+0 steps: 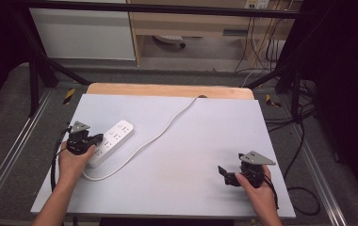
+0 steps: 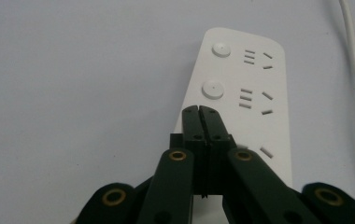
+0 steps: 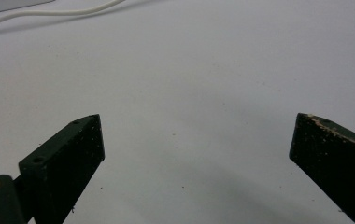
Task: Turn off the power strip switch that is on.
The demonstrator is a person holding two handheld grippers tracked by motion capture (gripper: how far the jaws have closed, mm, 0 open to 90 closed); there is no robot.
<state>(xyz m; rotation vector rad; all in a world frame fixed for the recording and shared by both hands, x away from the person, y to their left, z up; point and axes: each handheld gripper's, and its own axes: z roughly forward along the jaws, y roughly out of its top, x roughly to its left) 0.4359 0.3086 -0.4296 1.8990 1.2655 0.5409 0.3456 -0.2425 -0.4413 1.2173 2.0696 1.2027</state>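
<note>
A white power strip (image 1: 114, 140) lies at the left of the grey table mat (image 1: 200, 132), its white cable (image 1: 167, 123) looping to the table's far edge. My left gripper (image 1: 99, 138) is shut, its tips resting over the strip's near end. In the left gripper view the closed tips (image 2: 199, 110) sit on the power strip (image 2: 252, 88) just below two round buttons, with nothing between them. My right gripper (image 1: 225, 175) hovers at the front right of the mat, far from the strip. Its jaws (image 3: 196, 140) stand wide open over bare mat.
A wooden strip (image 1: 167, 90) borders the mat at the back. The cable (image 3: 49, 11) crosses the far part of the right gripper view. Black frame bars, loose floor cables (image 1: 299, 150) and a desk stand beyond the table.
</note>
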